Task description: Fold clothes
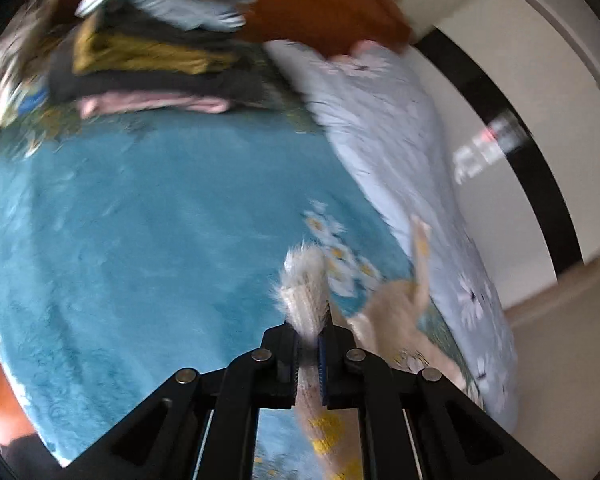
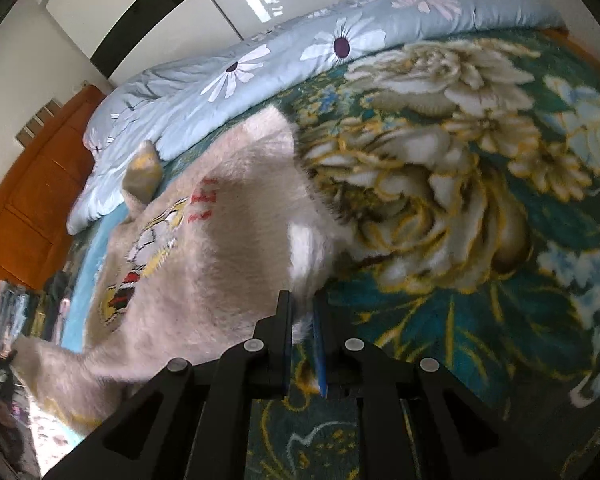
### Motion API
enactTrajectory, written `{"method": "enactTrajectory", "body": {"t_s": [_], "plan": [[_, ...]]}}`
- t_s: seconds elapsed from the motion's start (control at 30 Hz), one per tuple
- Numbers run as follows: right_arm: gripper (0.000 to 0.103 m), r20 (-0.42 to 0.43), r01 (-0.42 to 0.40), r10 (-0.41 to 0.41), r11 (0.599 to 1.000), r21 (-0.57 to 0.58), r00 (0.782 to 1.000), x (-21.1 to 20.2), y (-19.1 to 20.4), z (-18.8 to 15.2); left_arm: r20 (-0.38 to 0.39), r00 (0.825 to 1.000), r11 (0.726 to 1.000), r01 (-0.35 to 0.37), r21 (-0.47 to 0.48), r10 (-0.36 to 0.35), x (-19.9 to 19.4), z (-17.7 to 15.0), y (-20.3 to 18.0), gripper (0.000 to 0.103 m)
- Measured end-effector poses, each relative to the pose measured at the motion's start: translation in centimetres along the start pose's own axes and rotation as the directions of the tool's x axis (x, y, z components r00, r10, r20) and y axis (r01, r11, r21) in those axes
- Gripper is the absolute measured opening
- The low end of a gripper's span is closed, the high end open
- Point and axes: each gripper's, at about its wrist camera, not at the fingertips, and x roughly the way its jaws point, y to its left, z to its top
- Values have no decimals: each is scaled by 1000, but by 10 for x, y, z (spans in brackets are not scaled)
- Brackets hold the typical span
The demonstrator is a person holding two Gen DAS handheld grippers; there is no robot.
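A fluffy cream sweater (image 2: pixel 228 248) with a cartoon print lies on the bed blanket. My right gripper (image 2: pixel 302 312) is shut on an edge of the sweater near its right side. My left gripper (image 1: pixel 312 332) is shut on a cream sleeve or corner of the same sweater (image 1: pixel 306 284), held above the blue blanket (image 1: pixel 160 220). More of the sweater (image 1: pixel 396 312) trails to the right in the left wrist view.
A stack of folded clothes (image 1: pixel 156 56) sits at the far end of the blanket. A light blue flowered quilt (image 1: pixel 400 152) (image 2: pixel 228 80) is bunched along the bed's side. The blanket's green flowered part (image 2: pixel 460 200) spreads right. An orange wooden headboard (image 2: pixel 32 184) and white wall stand behind.
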Motion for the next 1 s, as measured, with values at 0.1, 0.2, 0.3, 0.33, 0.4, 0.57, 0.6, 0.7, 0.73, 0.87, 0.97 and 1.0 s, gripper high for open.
{"method": "enactTrajectory", "body": {"t_s": [0.1, 0.2, 0.3, 0.33, 0.4, 0.57, 0.6, 0.7, 0.73, 0.87, 0.97, 1.0], "plan": [[12, -5, 6, -5, 1000, 0, 1000, 0, 1, -2, -101, 994, 999, -36, -28, 33, 24, -9, 18, 8], [12, -1, 1, -1, 1000, 11, 1000, -3, -1, -2, -172, 984, 997, -54, -51, 45, 41, -20, 27, 11], [12, 16, -6, 6, 999, 33, 1000, -13, -8, 0, -166, 985, 997, -57, -56, 47, 41, -19, 25, 32], [12, 24, -5, 4, 999, 40, 1000, -17, -11, 2, -150, 988, 997, -55, -51, 47, 38, -18, 21, 48], [15, 41, -6, 3, 999, 52, 999, -24, -16, 4, -112, 993, 999, -46, -22, 43, 32, -16, 10, 61], [35, 41, -20, 18, 999, 49, 999, -21, -14, 12, -207, 977, 995, 63, 81, -45, 57, -48, -38, 74], [35, 38, -36, 33, 998, 56, 999, -19, -12, 13, -270, 962, 992, 67, 104, -37, 73, -62, -47, 74], [36, 30, -73, 71, 995, 69, 997, -12, -7, 14, -367, 930, 987, 49, 153, 10, 116, -96, -59, 74], [37, 25, -78, 77, 995, 64, 997, -11, -5, 14, -382, 924, 988, 51, 147, 9, 125, -103, -59, 74], [41, 21, -73, 72, 996, 46, 997, -9, 1, 14, -465, 884, 995, 83, 56, -47, 150, -123, -55, 72], [41, 22, -80, 79, 995, 53, 997, -9, 0, 15, -461, 884, 994, 109, 32, -82, 151, -124, -58, 68], [41, 21, -81, 80, 995, 50, 997, -9, 1, 15, -466, 880, 993, 117, 18, -95, 152, -124, -58, 53]]}}
